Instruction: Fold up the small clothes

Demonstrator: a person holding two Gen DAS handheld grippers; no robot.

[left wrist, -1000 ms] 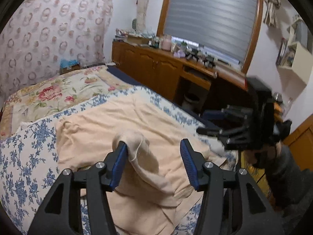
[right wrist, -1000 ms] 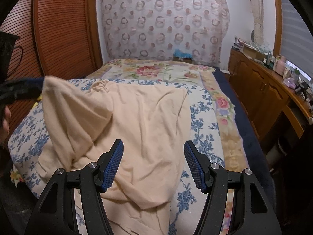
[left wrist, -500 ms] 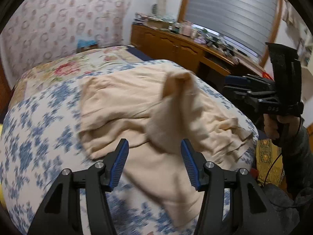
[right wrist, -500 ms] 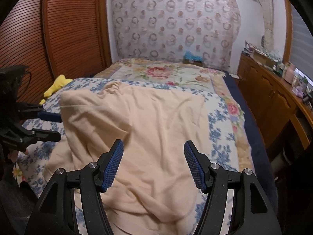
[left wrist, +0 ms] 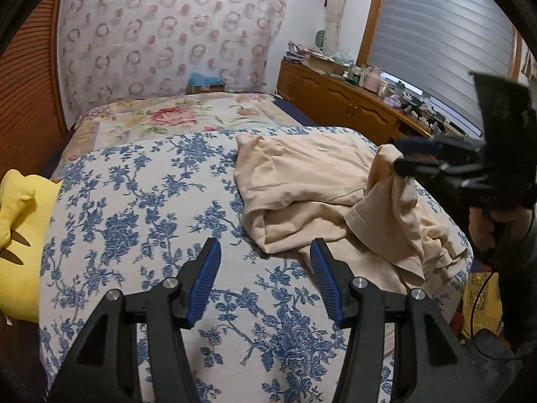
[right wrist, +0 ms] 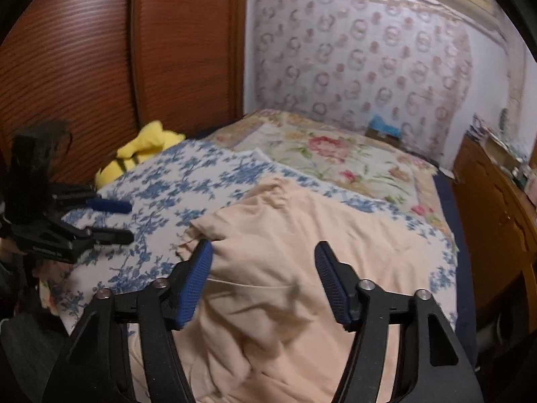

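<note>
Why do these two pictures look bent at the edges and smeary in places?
Left wrist view: fisheye curves the walls; the right hand-held gripper is motion-smeared, lifting the beige garment. Right wrist view: softer overall, blurred garment folds, dim corners.

You have a yellow plush toy (left wrist: pixel 16 231) at the bed's (left wrist: pixel 141 221) left edge, a wooden dresser (left wrist: pixel 339 107) along its right, a patterned curtain (left wrist: pixel 167 33) behind.

Left gripper (left wrist: pixel 265 277): jaws parted, nothing between, over blue-flowered bedspread (left wrist: pixel 141 221). Right gripper (right wrist: pixel 263 280): jaws closing, above the bedspread, cloth between them; grip unclear
</note>
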